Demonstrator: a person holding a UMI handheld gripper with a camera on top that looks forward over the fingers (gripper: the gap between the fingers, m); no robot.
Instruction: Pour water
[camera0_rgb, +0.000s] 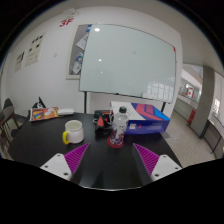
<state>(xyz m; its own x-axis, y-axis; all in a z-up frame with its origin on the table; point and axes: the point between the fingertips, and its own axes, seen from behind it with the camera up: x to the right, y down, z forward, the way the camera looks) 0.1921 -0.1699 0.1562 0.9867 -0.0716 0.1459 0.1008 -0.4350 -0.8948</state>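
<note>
A clear plastic water bottle (120, 122) with a white cap stands upright on the dark table (100, 165), on a small red coaster-like base (116, 143). A pale yellow mug (73, 131) stands to its left. My gripper (112, 160) is open and empty, its two magenta pads (76, 157) spread wide on either side. The bottle stands just ahead of the fingers, roughly centred between them, apart from both.
A blue and white box (148, 116) sits behind the bottle on the right. An orange book or tray (44, 114) lies at the far left of the table. A large whiteboard (125, 62) covers the back wall. Chairs stand at the left (8, 118).
</note>
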